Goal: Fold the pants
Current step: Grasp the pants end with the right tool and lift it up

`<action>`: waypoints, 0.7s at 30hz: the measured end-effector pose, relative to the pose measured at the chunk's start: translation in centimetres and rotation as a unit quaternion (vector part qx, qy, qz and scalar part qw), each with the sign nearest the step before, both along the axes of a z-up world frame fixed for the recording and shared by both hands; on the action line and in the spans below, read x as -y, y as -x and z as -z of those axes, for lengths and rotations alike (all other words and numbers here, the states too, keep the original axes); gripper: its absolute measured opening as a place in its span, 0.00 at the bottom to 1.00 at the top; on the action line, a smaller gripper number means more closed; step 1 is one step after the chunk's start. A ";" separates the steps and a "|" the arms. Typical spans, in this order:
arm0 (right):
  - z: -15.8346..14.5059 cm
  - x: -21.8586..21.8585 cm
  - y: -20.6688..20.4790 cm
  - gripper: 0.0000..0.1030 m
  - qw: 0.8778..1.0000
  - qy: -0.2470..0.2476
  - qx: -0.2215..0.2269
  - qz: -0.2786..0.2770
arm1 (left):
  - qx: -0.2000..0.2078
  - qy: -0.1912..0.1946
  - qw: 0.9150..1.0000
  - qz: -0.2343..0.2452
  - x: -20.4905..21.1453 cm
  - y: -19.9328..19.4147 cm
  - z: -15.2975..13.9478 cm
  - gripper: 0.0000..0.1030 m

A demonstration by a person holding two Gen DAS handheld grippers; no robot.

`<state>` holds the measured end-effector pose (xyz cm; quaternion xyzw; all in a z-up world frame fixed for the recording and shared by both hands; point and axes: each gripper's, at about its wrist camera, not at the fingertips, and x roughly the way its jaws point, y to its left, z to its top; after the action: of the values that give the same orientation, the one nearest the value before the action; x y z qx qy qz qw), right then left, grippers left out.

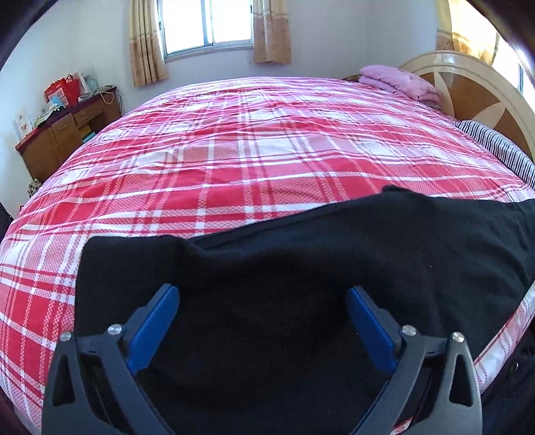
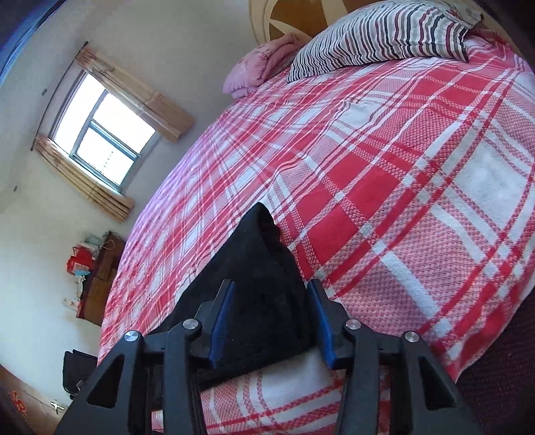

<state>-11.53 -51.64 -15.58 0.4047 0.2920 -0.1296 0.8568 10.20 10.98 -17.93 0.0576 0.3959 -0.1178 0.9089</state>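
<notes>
The pants point(image 1: 301, 267) lie along the bed's point(image 1: 234, 150) near edge, at 6 o'clock; bare plaid spreads toward 12. Left gripper point(image 1: 262, 297) jaws stand wide apart above the cloth. Right gripper point(image 2: 269, 294) jaws half apart, straddling a pants end point(image 2: 260, 267); contact unclear. Pillow point(image 2: 378, 36) at 1 o'clock, cut off.

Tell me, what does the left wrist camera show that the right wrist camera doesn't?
Only the left wrist view shows the black pants spread wide across the near edge of the bed, with the left gripper wide open above them, gripping nothing. Only the right wrist view shows the whole striped pillow, and the right gripper with one end of the pants between its fingers; whether the pads press the cloth is unclear. Both show the red plaid bedspread, a folded pink blanket, the curtained window and a cluttered wooden cabinet.
</notes>
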 end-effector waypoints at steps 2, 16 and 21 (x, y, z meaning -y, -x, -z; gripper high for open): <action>0.0 0.1 0.0 0.39 1.000 0.000 0.002 0.000 | 0.000 0.001 1.000 -0.001 0.0 0.0 0.0 0.99; -0.7 -1.0 0.3 0.14 1.000 -0.007 0.005 -0.002 | -0.001 0.001 1.000 -0.001 0.1 0.1 0.0 1.00; -3.6 -3.6 0.2 0.14 0.999 0.052 0.015 -0.005 | -0.001 0.002 1.000 -0.001 0.1 0.1 0.0 1.00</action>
<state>-11.69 -48.09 -11.95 0.3606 0.2735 -0.1342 0.8816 10.08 10.84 -17.95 0.0549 0.3965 -0.1175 0.9089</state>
